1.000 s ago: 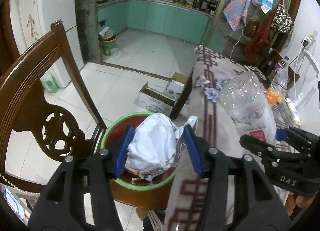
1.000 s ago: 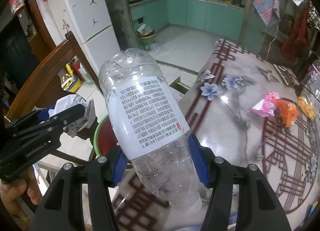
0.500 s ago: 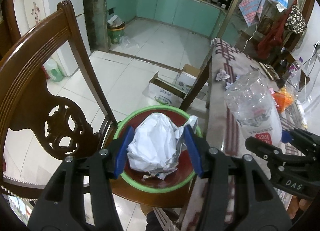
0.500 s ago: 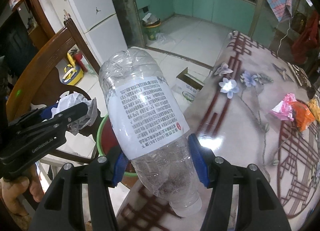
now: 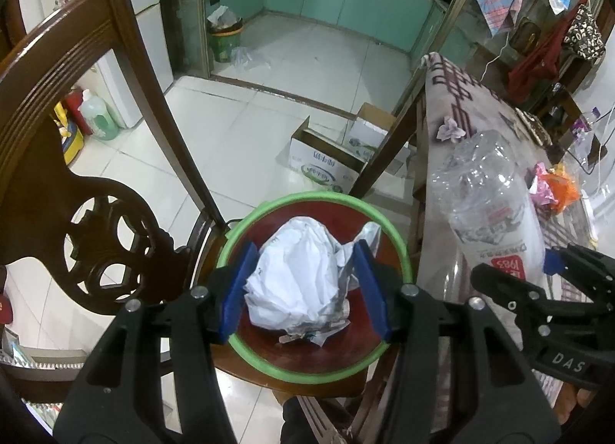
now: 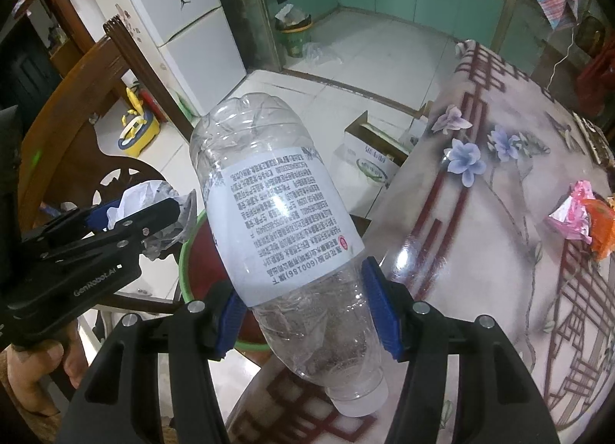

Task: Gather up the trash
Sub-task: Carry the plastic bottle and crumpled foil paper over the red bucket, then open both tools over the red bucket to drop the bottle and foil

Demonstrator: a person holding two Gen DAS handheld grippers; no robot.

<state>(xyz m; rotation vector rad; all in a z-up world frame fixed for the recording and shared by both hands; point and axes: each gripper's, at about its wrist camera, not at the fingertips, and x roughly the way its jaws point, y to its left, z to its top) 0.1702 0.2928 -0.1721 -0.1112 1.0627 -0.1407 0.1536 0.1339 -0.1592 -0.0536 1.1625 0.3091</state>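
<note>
My left gripper (image 5: 303, 286) is shut on a crumpled ball of white paper and foil (image 5: 300, 279), held right over a red bin with a green rim (image 5: 315, 200) that sits on a wooden chair seat. My right gripper (image 6: 303, 305) is shut on an empty clear plastic bottle (image 6: 276, 221) with a white label, its cap end towards me. The bottle (image 5: 488, 198) hangs over the table edge, just right of the bin (image 6: 188, 252). The left gripper (image 6: 134, 221) with its paper shows at the left of the right wrist view.
A carved wooden chair back (image 5: 57, 106) rises left of the bin. The table (image 6: 499, 213) with a flowered cloth carries pink and orange wrappers (image 6: 576, 221). An open cardboard box (image 5: 330, 159) and a green floor bin (image 5: 225, 40) stand on the tiled floor beyond.
Both grippers have sunk and moved towards the red bin, which now sits larger and more fully under the paper ball. The grips on paper and bottle are unchanged.
</note>
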